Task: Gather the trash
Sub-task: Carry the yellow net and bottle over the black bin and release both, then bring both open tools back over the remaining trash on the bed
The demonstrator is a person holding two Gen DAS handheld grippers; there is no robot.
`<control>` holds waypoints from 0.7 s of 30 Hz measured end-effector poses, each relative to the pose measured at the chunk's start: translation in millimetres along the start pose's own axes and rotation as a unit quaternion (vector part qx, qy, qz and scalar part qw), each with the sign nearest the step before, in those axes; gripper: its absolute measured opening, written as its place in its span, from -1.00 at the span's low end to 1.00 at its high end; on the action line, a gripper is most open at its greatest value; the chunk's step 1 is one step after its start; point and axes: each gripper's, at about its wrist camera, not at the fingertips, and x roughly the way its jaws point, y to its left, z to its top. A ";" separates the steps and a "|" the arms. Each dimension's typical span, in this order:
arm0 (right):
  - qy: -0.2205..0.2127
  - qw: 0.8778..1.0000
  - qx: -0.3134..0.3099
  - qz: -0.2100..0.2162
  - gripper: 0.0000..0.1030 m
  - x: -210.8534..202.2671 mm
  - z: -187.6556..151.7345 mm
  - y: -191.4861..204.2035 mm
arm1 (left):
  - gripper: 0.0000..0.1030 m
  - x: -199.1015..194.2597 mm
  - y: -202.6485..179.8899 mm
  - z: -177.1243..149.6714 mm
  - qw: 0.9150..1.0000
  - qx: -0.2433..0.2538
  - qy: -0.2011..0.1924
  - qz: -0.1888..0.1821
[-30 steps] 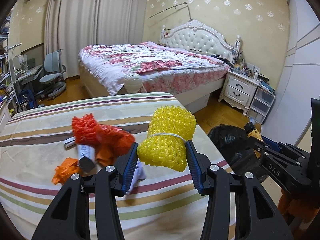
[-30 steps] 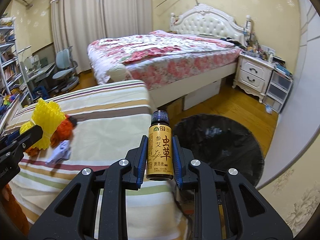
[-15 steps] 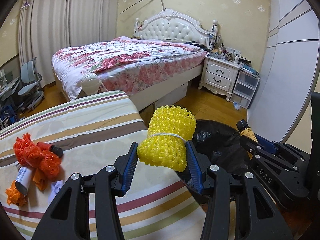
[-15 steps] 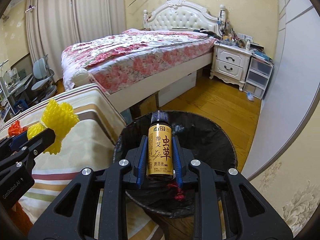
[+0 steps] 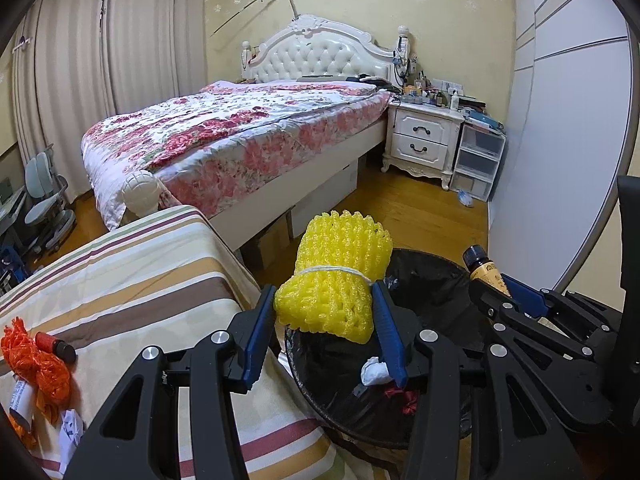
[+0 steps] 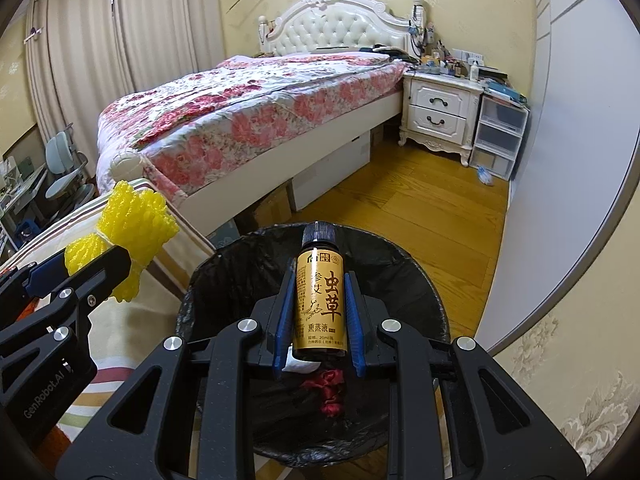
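Note:
My left gripper point(image 5: 326, 318) is shut on a yellow foam net point(image 5: 338, 276) tied with white string, held at the near rim of a black-lined trash bin point(image 5: 436, 292). My right gripper point(image 6: 318, 312) is shut on a small brown bottle with a gold label point(image 6: 319, 300), held upright over the bin point(image 6: 240, 264). The bin holds a white scrap point(image 5: 374, 372) and a red scrap point(image 6: 330, 390). The foam net also shows in the right wrist view point(image 6: 128, 226). Orange netting point(image 5: 38, 364), a small dark bottle point(image 5: 54, 346) and paper scraps lie on the striped table point(image 5: 140, 280).
A bed with a floral cover point(image 5: 240, 132) stands beyond the table. A white nightstand point(image 5: 424, 140) and clear plastic drawers point(image 5: 478, 160) stand at the right by a white wardrobe point(image 5: 568, 160). Wooden floor point(image 6: 420, 208) lies past the bin.
Both grippers have swung right, away from the table top to the trash bin. The foam net and the bottle stay gripped. The orange litter has slid to the left edge.

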 end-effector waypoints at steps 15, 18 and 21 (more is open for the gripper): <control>0.007 1.000 0.016 -0.014 -0.23 12.5 -0.7 -8.7 | 0.48 12.1 3.7 -3.9 0.999 -0.016 0.014 0.024; 0.006 1.000 0.014 -0.015 -0.21 9.0 -0.3 -5.8 | 0.49 8.9 10.0 -4.3 0.999 -0.023 0.016 0.030; 0.003 1.000 0.012 -0.015 -0.07 4.4 0.2 -0.2 | 0.50 2.0 17.0 -5.9 0.999 -0.030 0.015 0.035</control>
